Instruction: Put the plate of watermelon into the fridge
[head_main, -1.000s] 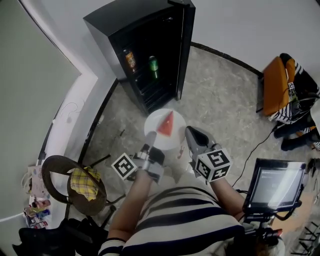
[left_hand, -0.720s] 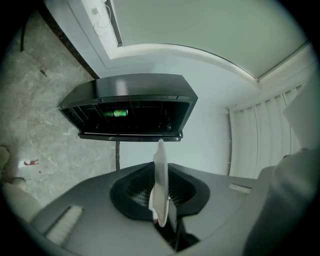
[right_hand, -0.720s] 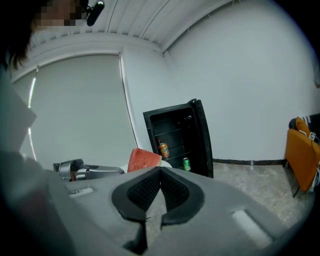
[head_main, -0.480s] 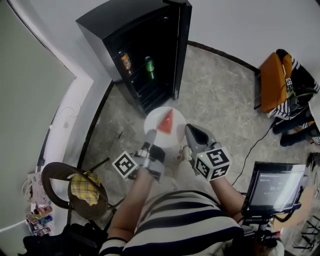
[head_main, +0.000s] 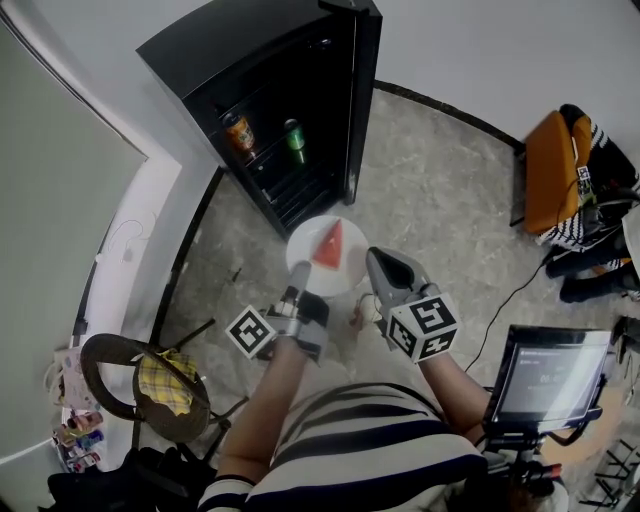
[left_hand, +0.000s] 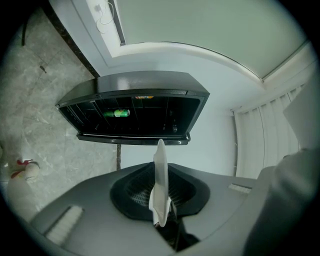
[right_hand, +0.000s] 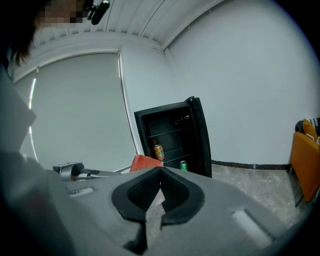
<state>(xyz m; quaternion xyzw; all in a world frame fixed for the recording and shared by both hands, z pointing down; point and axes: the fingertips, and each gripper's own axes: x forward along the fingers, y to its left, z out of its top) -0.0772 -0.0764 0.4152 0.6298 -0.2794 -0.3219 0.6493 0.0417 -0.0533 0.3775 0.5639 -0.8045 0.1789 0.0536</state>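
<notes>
My left claw (head_main: 299, 289) is clenched on the rim of the plate (head_main: 350, 256) of watermelon (head_main: 330, 246), and my right claw (head_main: 384, 268) is closed empty beside it, held above the floor before the open fridge (head_main: 230, 50); shelving it is still to do.

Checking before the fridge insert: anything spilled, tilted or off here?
Nothing stands out. The left hand-held gripper pinches the plate by its rim, the watermelon slice sits on it, and the fridge stands open.

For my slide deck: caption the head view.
Left gripper grips a white plate with a watermelon slice before the open black fridge; right gripper alongside.
</notes>
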